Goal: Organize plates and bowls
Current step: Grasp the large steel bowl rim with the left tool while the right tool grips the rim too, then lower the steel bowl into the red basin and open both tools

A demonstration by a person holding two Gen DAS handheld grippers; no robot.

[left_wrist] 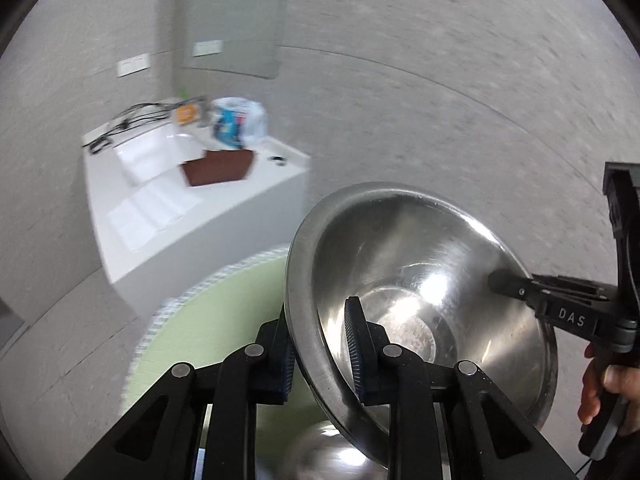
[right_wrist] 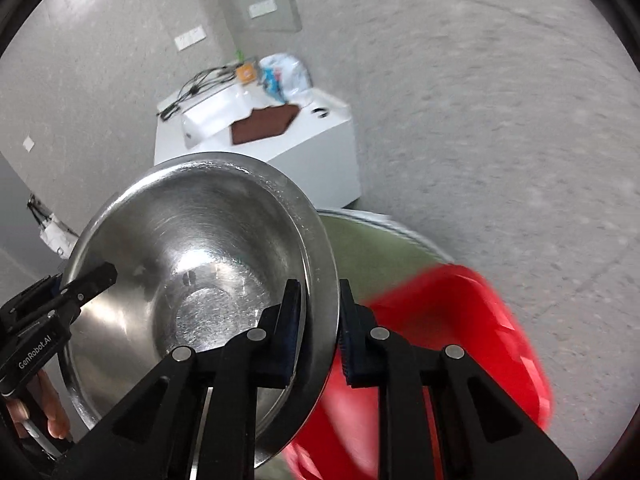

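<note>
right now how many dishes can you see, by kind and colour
large steel bowl, held at its rim by the left tool and right tool: 1
steel bowl below it, blurred: 1
red tub: 1
total: 3

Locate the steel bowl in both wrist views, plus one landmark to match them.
Left wrist: steel bowl fills lower right, rim pinched between the left gripper fingers.
Right wrist: steel bowl sits lower left, rim between the right gripper fingers.
Shared landmark: white cabinet with a brown box on top, behind the bowl in both.
</note>
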